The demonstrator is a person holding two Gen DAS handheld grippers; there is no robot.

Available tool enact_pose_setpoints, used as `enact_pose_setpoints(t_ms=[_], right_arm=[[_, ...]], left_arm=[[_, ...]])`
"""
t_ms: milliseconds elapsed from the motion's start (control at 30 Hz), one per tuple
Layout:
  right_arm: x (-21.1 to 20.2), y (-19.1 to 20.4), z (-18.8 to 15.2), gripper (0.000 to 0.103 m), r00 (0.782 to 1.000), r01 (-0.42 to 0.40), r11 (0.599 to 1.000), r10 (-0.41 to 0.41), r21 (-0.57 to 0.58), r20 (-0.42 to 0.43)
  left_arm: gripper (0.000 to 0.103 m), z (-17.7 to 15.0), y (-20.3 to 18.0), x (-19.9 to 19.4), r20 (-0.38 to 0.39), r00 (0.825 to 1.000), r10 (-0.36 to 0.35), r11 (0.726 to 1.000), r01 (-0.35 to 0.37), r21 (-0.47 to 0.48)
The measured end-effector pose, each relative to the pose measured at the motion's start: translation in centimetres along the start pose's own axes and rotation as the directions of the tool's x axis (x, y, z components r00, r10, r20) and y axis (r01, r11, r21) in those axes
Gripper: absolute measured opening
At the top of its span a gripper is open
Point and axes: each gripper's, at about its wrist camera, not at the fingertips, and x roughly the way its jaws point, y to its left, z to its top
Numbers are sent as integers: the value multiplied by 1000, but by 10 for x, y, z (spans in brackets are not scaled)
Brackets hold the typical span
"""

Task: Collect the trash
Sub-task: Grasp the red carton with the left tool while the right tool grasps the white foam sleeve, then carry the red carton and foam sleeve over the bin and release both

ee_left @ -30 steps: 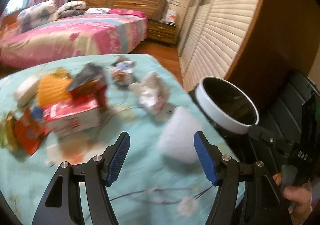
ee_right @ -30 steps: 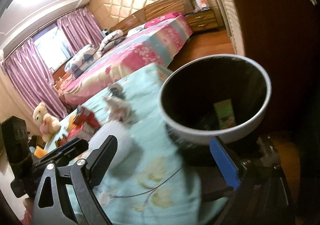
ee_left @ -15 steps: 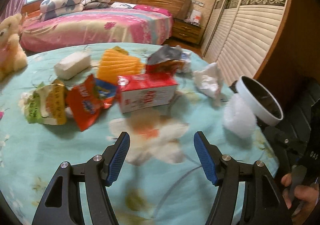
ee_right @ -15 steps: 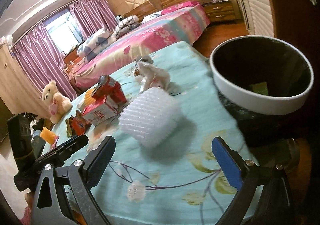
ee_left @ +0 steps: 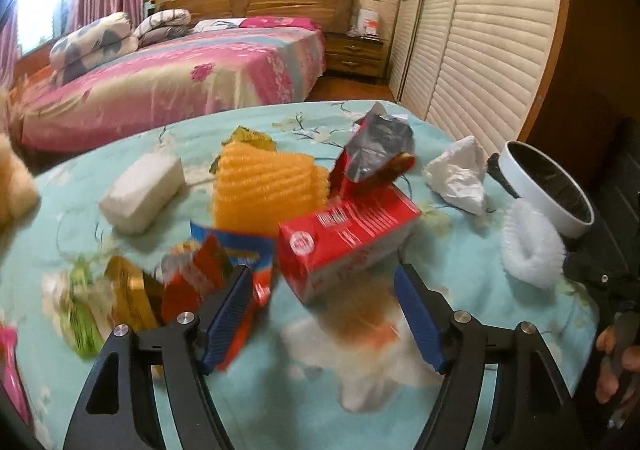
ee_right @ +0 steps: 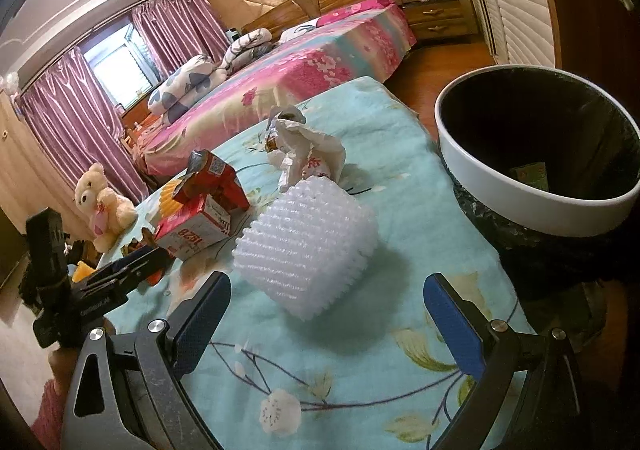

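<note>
Trash lies on a table with a teal flowered cloth. My left gripper is open and its jaws are opening wider; the near corner of a red carton sits just ahead of its fingers, untouched. Behind it are an orange foam net, a foil-lined wrapper and a white foam block. Snack wrappers lie by the left finger. My right gripper is open, with a white foam net just ahead of it. A white-rimmed bin with a black liner stands to the right.
A crumpled white bag lies beyond the foam net. A teddy bear sits at the table's far left. A bed with pink covers, a nightstand and slatted wardrobe doors stand behind. A hand shows at the right edge.
My left gripper has swung left from the bin side to the trash pile, and the red carton is now close ahead. My right gripper has turned from the bin to the white foam net.
</note>
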Motion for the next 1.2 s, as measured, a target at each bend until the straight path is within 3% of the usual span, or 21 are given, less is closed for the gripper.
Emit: enact_pose_setpoints(t_ms=[233,300,333,367,400,467,667,867,1200], right_arm=[[22,-1,4,98,1000,6,1000,-6,20,-17],[24,0,6,97,1000,10,1000,-10,11,-11],[26,2,7,96,1000,13,1000,-13,0,-10],[26,2,8,90,1000,11,1000,-11,-4,-10],[27,2,8,85,1000,11,1000,-11,-8,-9],[28,4,8,56,1000,9,1000,-9,-20,-15],[17,2,5,32,1000,-7,1000,7,-30,-2],[0,1,1,25,1000,-24,999,24,-38,10],[-27,-7,5,24,998,-22,999,24,-34,55]], left_arm=[[71,11,4,21,6,1000,-12,1000,12,24],[67,10,-1,23,13,1000,-11,999,10,49],[59,9,-4,23,14,1000,-10,998,9,64],[49,8,-7,24,12,1000,-12,997,11,80],[45,7,-10,24,7,1000,-14,996,13,91],[38,5,-14,24,5,1000,-19,994,19,107],[34,-7,-31,8,18,998,-55,993,53,102],[34,-23,-47,-11,31,995,-91,994,89,62],[34,-26,-74,-23,42,990,-135,990,133,55]])
